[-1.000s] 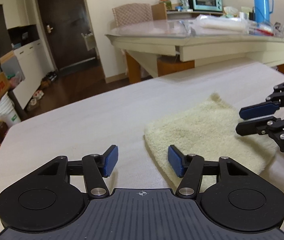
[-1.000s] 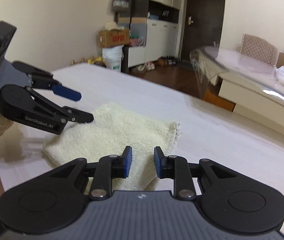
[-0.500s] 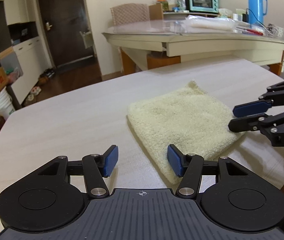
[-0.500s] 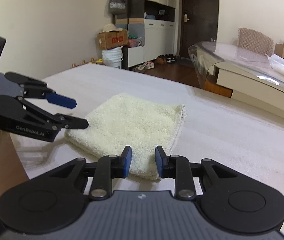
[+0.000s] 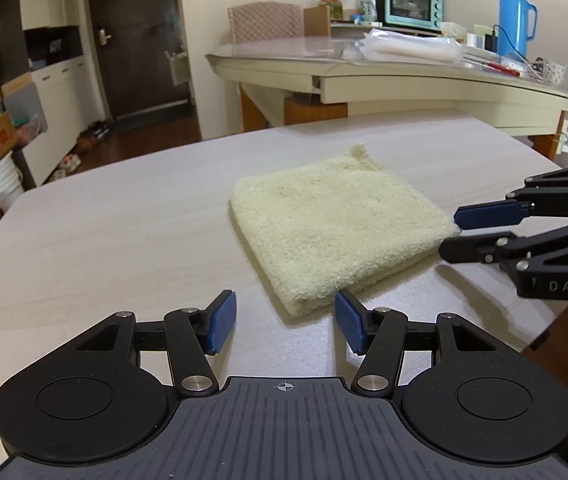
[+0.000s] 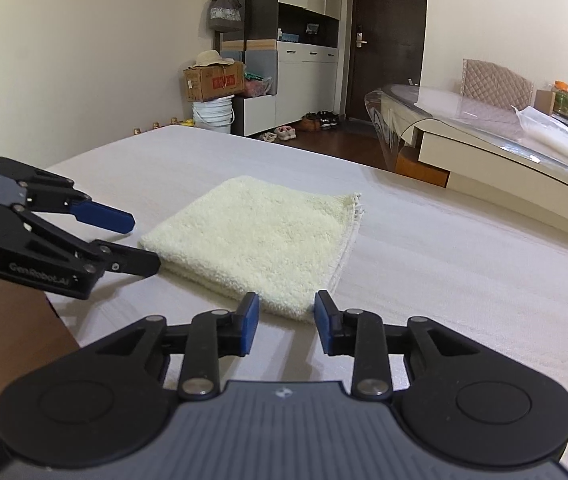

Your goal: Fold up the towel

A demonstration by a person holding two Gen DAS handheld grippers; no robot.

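A cream towel [image 5: 335, 220] lies folded into a thick square on the pale table [image 5: 124, 232]. It also shows in the right wrist view [image 6: 260, 236]. My left gripper [image 5: 285, 322] is open and empty, just short of the towel's near corner. It appears at the left of the right wrist view [image 6: 144, 240], beside the towel's left corner. My right gripper [image 6: 285, 322] is open and empty, just short of the towel's near corner. It shows at the right of the left wrist view [image 5: 453, 232], at the towel's right corner.
The table's right edge [image 5: 543, 320] drops off close behind my right gripper. A second table [image 5: 383, 76] with an oven and a blue flask stands beyond. A box on a white bucket [image 6: 212, 96] and cabinets stand by the far wall.
Both grippers have pulled back from the towel, which now lies wholly in front of them. The right gripper's jaws have opened wider.
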